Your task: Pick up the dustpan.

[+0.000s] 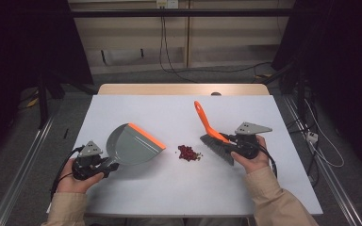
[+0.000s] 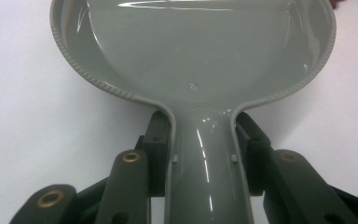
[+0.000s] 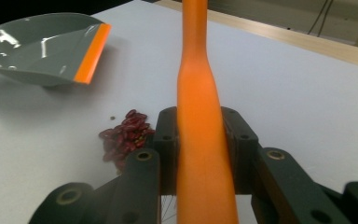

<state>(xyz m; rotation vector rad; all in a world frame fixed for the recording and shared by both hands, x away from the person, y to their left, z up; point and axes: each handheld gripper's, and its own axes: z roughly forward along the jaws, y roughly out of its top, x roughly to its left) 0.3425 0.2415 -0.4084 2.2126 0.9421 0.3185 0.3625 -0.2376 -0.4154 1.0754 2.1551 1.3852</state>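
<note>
Left gripper [image 1: 104, 165]: at the near left of the table, its jaws clamped on the grey handle of the dustpan; in the left gripper view the pads [image 2: 157, 140] press against both sides of the handle.
Dustpan [image 1: 131, 145]: grey with an orange lip, left of centre, its open mouth turned right toward the beans; in the right gripper view it looks tilted, the lip raised off the table with a shadow under it.
Right gripper [image 1: 228, 140]: at the near right, jaws clamped on the orange handle of the brush.
Brush [image 1: 210, 132]: handle slants up and toward the far left, dark bristles at the low end near the table, just right of the beans.
Beans [image 1: 189, 153]: a small pile of dark red beans in the middle of the table, between dustpan and brush, touching neither.
Table [image 1: 179, 193]: white top with a wooden strip along the far edge.
Hands: light sleeves come in from the near edge, one hand around each gripper.
</note>
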